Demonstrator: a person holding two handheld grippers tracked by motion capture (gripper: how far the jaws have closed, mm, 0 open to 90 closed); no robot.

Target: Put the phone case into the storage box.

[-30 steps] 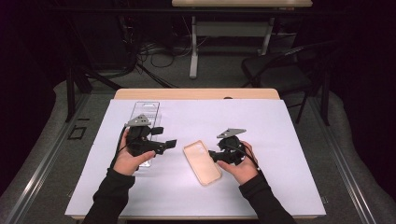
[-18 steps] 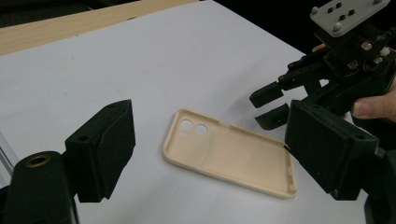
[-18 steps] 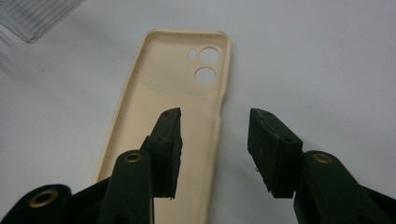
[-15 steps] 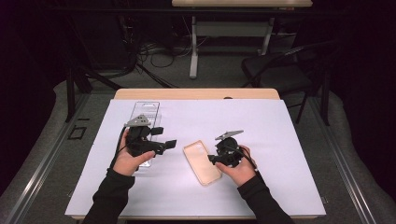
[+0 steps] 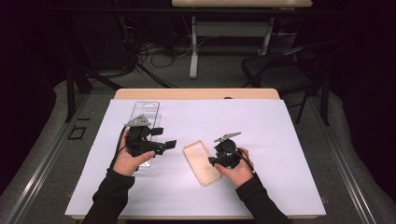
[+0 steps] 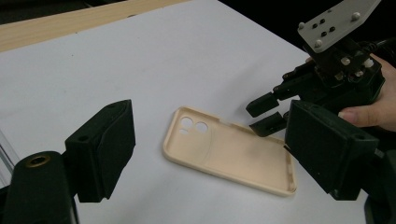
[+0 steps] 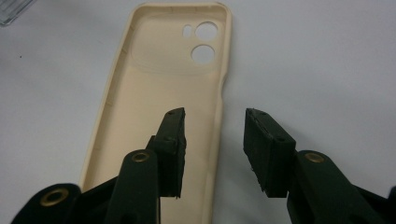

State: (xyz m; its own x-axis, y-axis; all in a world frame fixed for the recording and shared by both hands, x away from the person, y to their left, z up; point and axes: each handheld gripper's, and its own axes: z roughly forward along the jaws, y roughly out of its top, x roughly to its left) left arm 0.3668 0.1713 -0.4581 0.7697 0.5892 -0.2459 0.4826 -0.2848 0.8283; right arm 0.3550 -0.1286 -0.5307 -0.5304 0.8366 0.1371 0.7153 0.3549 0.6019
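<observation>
The phone case (image 5: 201, 162), a smooth beige shell with rounded corners and two round camera holes, lies hollow side up on the white table cover (image 5: 280, 140), near its middle. The right gripper (image 7: 212, 140) straddles one long wall of the case, jaws parted, one inside the shell and one outside. The left gripper (image 5: 164, 138) hangs nearby, jaws spread wide and empty, above a clear plastic tray (image 5: 144, 111).

A beige phone case (image 5: 201, 162) lies flat, hollow side up, near the middle of the table (image 5: 280, 140), slightly toward its near edge. Its camera cutouts point toward the far edge. It looks empty.
</observation>
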